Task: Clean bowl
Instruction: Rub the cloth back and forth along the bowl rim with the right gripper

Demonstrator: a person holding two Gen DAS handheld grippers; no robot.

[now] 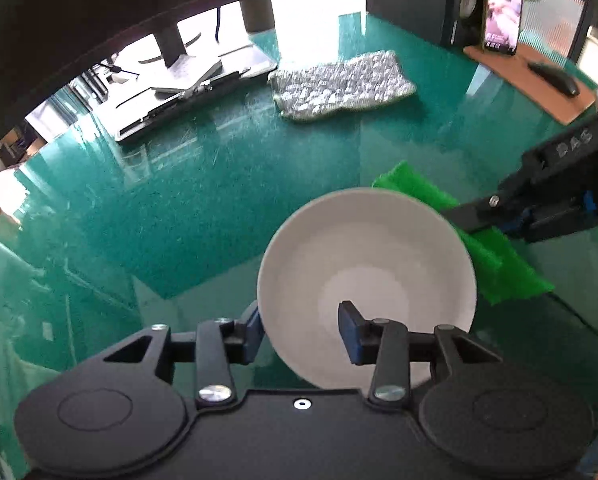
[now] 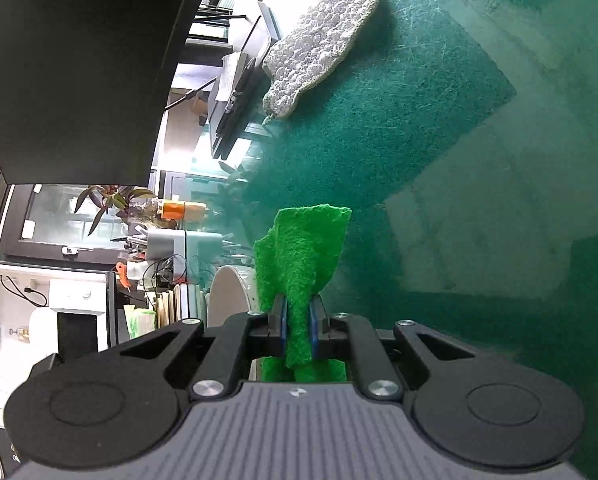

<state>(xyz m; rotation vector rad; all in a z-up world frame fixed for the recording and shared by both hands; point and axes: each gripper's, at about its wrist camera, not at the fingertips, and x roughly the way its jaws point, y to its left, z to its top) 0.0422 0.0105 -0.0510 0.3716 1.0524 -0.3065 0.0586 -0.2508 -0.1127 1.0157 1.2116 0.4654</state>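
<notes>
Left wrist view: my left gripper (image 1: 302,330) has its two fingers spread moderately, straddling the near wall of the one white bowl (image 1: 367,280); the left finger (image 1: 253,332) sits outside the rim, the right finger (image 1: 351,330) inside the basin. I cannot tell whether the pads actually press the wall. The bowl sits on the green table (image 1: 203,200), directly ahead of these fingers. My right gripper (image 1: 475,216) reaches in from beyond the right finger, just past the bowl's far right rim. Right wrist view: its two fingers are drawn close, pinching one green scouring pad (image 2: 299,264), which stands up between and beyond the fingertips. The bowl's edge shows left of them. Count: one bowl, one scouring pad, one grey patterned cloth (image 1: 339,84) lying well ahead.
</notes>
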